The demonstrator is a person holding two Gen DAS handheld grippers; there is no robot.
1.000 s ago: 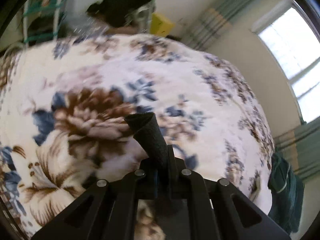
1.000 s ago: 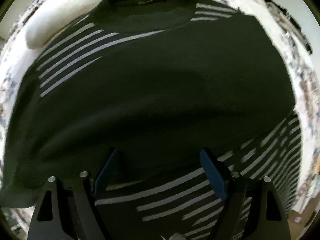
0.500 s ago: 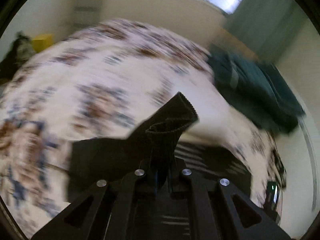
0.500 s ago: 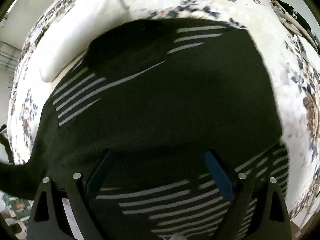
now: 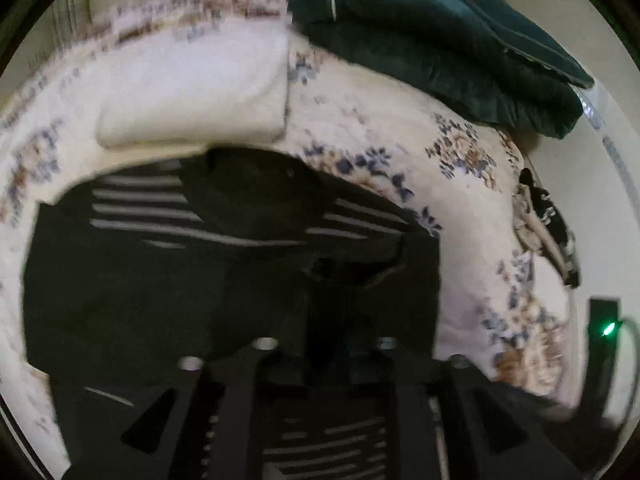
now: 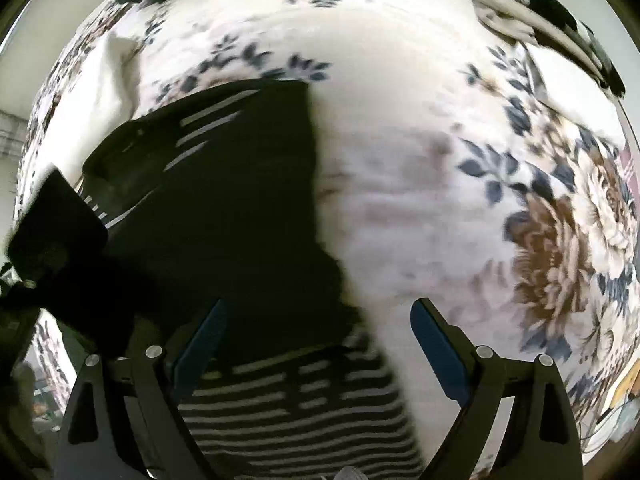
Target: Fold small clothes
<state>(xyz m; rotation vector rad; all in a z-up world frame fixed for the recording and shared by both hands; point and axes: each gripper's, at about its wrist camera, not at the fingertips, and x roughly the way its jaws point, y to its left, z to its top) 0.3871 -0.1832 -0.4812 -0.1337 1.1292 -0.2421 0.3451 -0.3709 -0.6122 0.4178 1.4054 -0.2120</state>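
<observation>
A black sweater with white stripes [image 5: 168, 280] lies flat on the floral bedspread [image 5: 360, 104], neck towards the white pillow. My left gripper [image 5: 340, 304] hangs over its right half, pointing steeply down. Its jaws are opening, with the ribbed sleeve cuff [image 5: 352, 270] loose between the dark fingers, laid across the sweater's body. My right gripper [image 6: 320, 308] is open above the sweater's [image 6: 240, 208] right edge, blue pads [image 6: 436, 352] wide apart and nothing between them. The black block at the left of the right wrist view [image 6: 56, 220] looks like the other gripper's body.
A white pillow [image 5: 192, 88] lies beyond the neck. A folded dark green blanket [image 5: 440, 40] sits at the far right corner. A heap of clothes [image 5: 544, 224] lies at the bed's right edge, beside a black device with a green light [image 5: 608, 328].
My left gripper swung across the bed with the cuff in it, rolled, came over the sweater and its jaws parted. My right gripper drifted off the sweater's middle to its right edge.
</observation>
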